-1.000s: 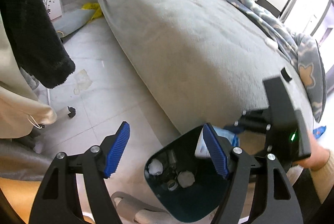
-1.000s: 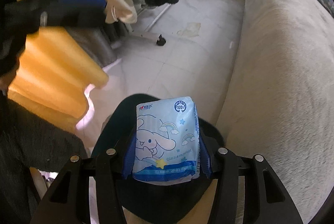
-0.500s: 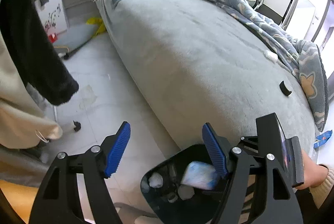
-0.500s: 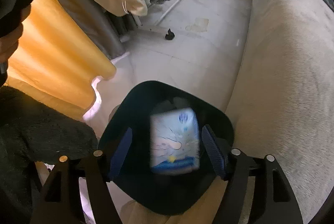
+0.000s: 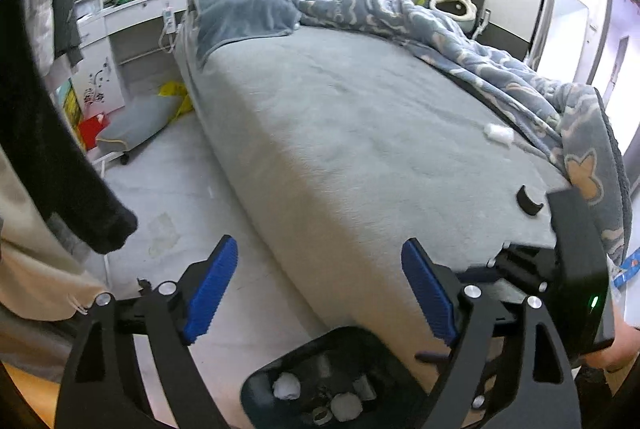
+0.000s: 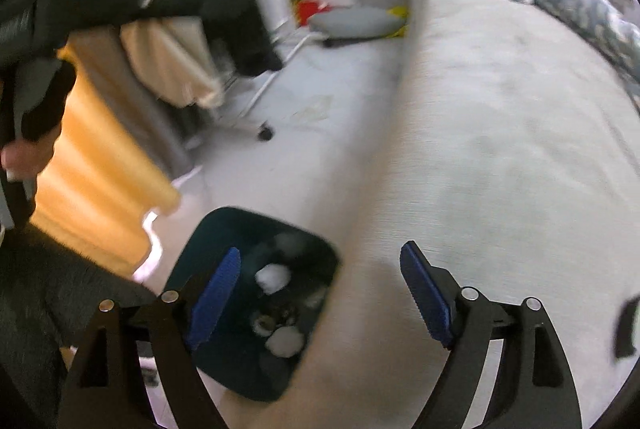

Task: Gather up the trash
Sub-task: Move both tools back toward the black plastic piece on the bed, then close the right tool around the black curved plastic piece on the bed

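A dark trash bin (image 5: 280, 369) stands on the floor against the bed's side, holding crumpled white tissues (image 5: 286, 387) and other small trash. It also shows in the right wrist view (image 6: 224, 361) with tissues (image 6: 272, 277) inside. My left gripper (image 5: 320, 293) is open and empty above the bin's far edge. My right gripper (image 6: 320, 297) is open and empty over the bed edge beside the bin. A crumpled white tissue (image 5: 498, 133) and a small black curved piece (image 5: 528, 205) lie on the bed.
A grey bed (image 5: 340, 117) with a rumpled blue blanket (image 5: 460, 41) fills the right. Hanging clothes (image 5: 48, 157) crowd the left. A grey cushion (image 5: 140, 117) lies on the tiled floor (image 5: 168, 189) near a white desk (image 5: 132, 17). A blue wrapper (image 5: 626, 265) lies beyond the bed's end.
My right gripper opened and dropped the blue Cinnamoroll tissue pack into the bin, then swung right toward the bed. The left gripper lifted, so the bin sits lower in view.
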A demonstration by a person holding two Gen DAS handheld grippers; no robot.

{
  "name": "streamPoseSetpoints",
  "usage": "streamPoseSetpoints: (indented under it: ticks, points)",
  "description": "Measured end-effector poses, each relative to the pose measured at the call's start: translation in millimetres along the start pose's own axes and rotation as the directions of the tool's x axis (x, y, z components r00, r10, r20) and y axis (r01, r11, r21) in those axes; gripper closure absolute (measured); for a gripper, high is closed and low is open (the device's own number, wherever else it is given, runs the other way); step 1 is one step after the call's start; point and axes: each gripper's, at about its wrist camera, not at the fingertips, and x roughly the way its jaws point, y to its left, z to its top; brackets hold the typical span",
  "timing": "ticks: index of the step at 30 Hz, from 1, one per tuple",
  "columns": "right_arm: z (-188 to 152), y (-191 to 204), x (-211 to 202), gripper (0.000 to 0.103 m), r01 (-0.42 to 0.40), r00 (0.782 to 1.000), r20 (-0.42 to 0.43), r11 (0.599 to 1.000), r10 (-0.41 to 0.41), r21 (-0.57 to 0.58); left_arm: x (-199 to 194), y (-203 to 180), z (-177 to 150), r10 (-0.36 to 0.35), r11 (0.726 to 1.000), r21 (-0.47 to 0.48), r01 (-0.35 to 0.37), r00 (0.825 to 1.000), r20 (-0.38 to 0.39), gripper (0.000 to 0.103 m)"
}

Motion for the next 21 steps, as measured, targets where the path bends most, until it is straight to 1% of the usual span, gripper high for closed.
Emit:
streamPoseSetpoints:
  ticks: [3,6,7,10,13,15,18,20,21]
  points:
    - [-4.2,-19.7,-15.9,0.014,0.049,0.998,0.037,0.999,-0.049,0.024,2.8,-19.5,8.4,-0.028,1.000,0.012,0.028,0.999,0.018,0.015]
    - [-9.7,-43.2,-32.0,0.013,0.118,0.990,0.072,0.992,-0.121,0.043,4.9,-42.3,16.0,-0.019,0.999,0.039,0.017,0.998,0.064,0.009]
    - [-11.3,-49.9,-35.6,0.013,0.129,0.988,0.082,0.990,-0.133,0.055,6.6,-46.7,17.3,-0.019,0.999,0.043,0.016,0.998,0.068,0.008]
    - [-16.9,-73.9,-51.2,0.013,0.167,0.976,0.121,0.981,-0.179,0.103,20.9,-60.7,21.3,-0.021,0.999,0.040,0.019,0.999,0.041,0.007]
    - [-22.2,-95.5,-63.5,0.013,0.194,0.966,0.144,0.971,-0.214,0.137,37.2,-72.1,23.5,-0.006,0.999,0.048,0.006,1.000,0.002,0.007]
    - [-25.7,-108.0,-69.4,0.013,0.207,0.961,0.154,0.966,-0.231,0.158,45.2,-78.3,27.1,-0.026,0.999,0.042,0.026,1.000,-0.011,0.007]
    - [-31.4,-125.6,-76.4,0.013,0.223,0.954,0.162,0.958,-0.252,0.180,50.5,-85.3,32.7,-0.059,0.998,0.024,0.059,0.998,-0.013,0.007]
    - [-35.7,-138.7,-81.3,0.013,0.240,0.945,0.173,0.949,-0.276,0.202,54.1,-95.3,37.6,-0.060,0.998,0.036,0.060,0.998,-0.006,0.007]
    - [-37.8,-146.3,-82.8,0.013,0.236,0.945,0.175,0.948,-0.276,0.215,54.4,-98.9,38.5,-0.057,0.997,0.043,0.057,0.998,-0.004,0.007]
